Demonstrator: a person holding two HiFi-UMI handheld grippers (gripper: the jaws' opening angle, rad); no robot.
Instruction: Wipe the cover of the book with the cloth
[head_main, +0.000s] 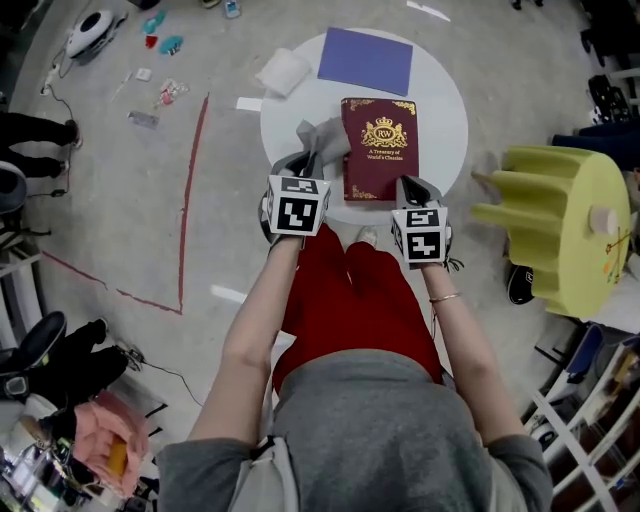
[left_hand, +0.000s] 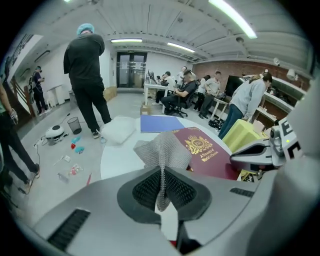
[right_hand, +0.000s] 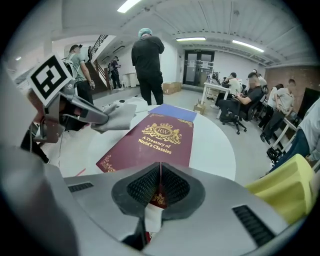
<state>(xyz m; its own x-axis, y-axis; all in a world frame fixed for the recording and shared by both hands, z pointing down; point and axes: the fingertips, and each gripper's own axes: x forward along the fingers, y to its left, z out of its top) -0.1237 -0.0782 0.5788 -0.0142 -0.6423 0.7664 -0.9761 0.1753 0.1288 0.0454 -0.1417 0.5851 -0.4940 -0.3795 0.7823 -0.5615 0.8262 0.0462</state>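
You had the left gripper (head_main: 305, 162) (left_hand: 161, 187) at the near-left edge of the round white table (head_main: 440, 110), w/ its fingers pinching the grey cloth (head_main: 325, 138) (left_hand: 162, 150). One tail of the cloth ran down btwn the finger pads. The rest stood bunched above them, just beside the book's left edge. Whether it touched the cover, can't tell.

The book (head_main: 380, 148) (right_hand: 159, 137) lay flat and closed on the near half of the table, cover up. It was maroon w/ a gold crest, gold title and gold corner ornaments.

Your right gripper (head_main: 412, 187) (right_hand: 160, 187) sat at the book's near-right corner. Its fingers were pressed together w/ nothing caught btwn them. In the right gripper view the book's near edge showed just below the pads. Whether the tips bore on the cover, can't tell.

On the far side of the table a blue sheet (head_main: 365, 60) lay flat, just beyond the book. A white pouch (head_main: 283, 72) sat at the far-left edge.

On the floor to the right stood a yellow ribbed object (head_main: 560, 225). To the left ran a red tape line (head_main: 195, 165), w/ small bits scattered beyond it. In the bkgd a person in black (left_hand: 87, 75) stood beyond the table, and others sat at desks farther off.
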